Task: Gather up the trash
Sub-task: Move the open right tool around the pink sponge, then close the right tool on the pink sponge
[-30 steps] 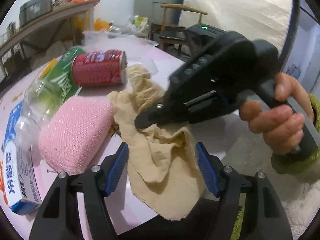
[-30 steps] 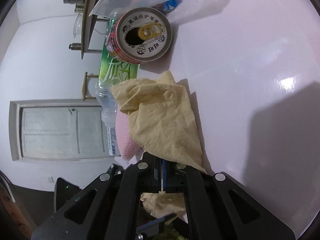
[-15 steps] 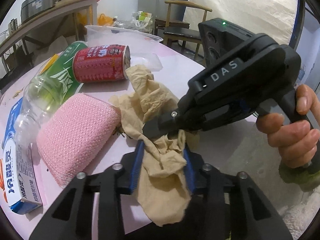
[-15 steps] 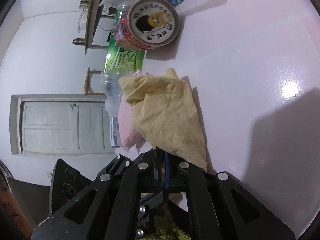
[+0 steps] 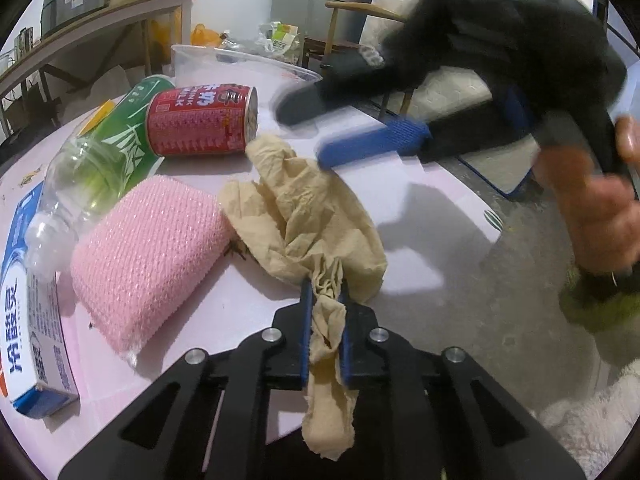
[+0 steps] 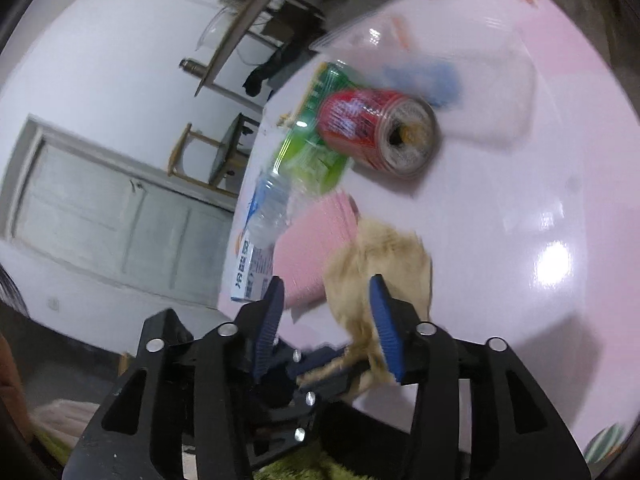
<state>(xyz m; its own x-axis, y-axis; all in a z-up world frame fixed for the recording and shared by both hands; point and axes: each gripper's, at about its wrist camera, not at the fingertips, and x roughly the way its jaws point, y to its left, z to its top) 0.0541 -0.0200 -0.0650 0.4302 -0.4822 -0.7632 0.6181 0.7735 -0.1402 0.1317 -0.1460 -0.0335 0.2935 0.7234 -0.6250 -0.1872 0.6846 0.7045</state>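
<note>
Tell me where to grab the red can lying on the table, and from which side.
Take the red can across its round body near the middle, coming from above. It lies on its side with its open end toward the crumpled tissue; the green bottle crowds its far side, so a level approach looks awkward.

Right gripper [image 5: 344, 128]: motion-blurred at two o'clock in the left wrist view. Hand [image 5: 596, 216]: smeared, cut by the frame edge at three o'clock. Red can [image 6: 376, 134], green bottle [image 6: 312, 148], clear tub [image 6: 452, 76]: blurred in the right wrist view, labels unreadable. Tan crumpled paper [image 6: 380, 268]: lower end hidden behind the jaws.
</note>
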